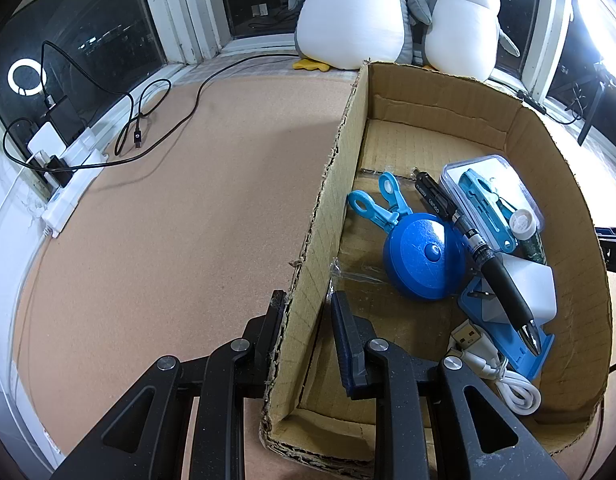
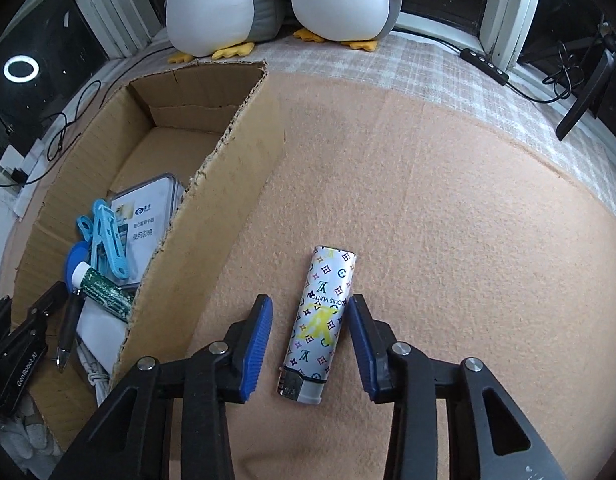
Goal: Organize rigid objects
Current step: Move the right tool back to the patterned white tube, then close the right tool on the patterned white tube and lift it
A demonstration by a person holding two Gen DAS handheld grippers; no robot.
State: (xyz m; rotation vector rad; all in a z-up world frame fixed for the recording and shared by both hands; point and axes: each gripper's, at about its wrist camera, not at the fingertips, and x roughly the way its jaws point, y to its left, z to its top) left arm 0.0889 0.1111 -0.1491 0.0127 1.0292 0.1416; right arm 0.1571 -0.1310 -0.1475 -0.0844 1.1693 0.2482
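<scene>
A white patterned lighter (image 2: 320,324) lies on the tan mat between the fingers of my open right gripper (image 2: 310,312), which touch nothing. My left gripper (image 1: 308,308) straddles the left wall of the cardboard box (image 1: 328,208), one finger outside and one inside; a gap shows beside the inner pad. The box (image 2: 211,196) holds a blue round tape measure (image 1: 424,260), blue clips (image 1: 384,200), a black pen (image 1: 488,260), a clear case (image 1: 492,196), a white charger (image 1: 524,292), a white USB cable (image 1: 496,368) and a green tube (image 2: 103,288).
Two plush penguins (image 1: 360,16) sit on the sill behind the box. A power strip with chargers (image 1: 63,176) and black cables (image 1: 155,100) lie at the far left. A black cable with a remote (image 2: 484,60) runs along the right sill.
</scene>
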